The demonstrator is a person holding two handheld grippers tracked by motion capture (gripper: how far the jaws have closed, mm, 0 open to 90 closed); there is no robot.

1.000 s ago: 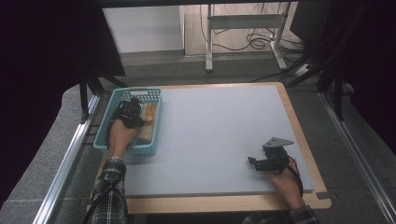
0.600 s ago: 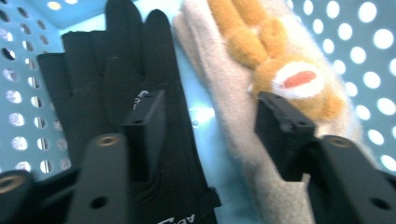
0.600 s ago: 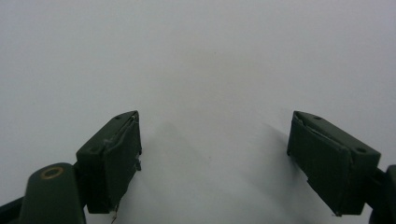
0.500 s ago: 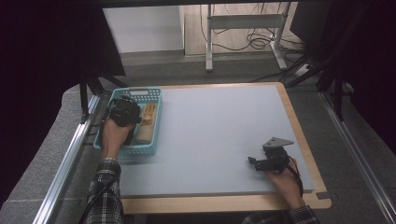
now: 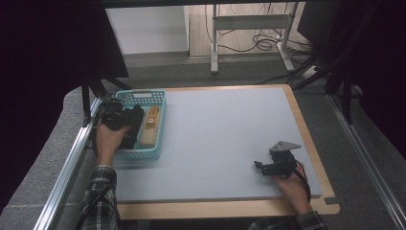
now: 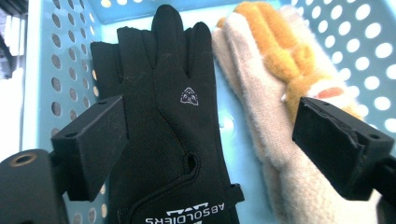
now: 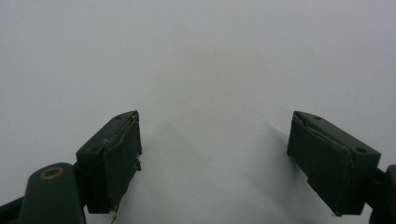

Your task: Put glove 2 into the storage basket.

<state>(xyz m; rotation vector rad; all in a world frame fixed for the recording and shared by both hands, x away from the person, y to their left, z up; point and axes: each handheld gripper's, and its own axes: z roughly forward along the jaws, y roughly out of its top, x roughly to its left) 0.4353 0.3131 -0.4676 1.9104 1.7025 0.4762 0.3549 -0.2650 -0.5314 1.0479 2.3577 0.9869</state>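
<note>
Your left tongs (image 6: 210,140), jaws just opened wide, hover over the black fabric glove (image 6: 168,126) lying released in the perforated turquoise plastic basket (image 6: 39,70); your right tongs (image 7: 215,163) gape empty above the counter (image 5: 225,143)

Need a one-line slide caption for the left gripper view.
Left hand-held gripper, jaws just opened, above a black glove lying beside a beige fleece glove in the blue basket.

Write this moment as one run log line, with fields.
left tool: just opened, above black glove | glove: in blue basket, beside beige glove | right tool: open
</note>
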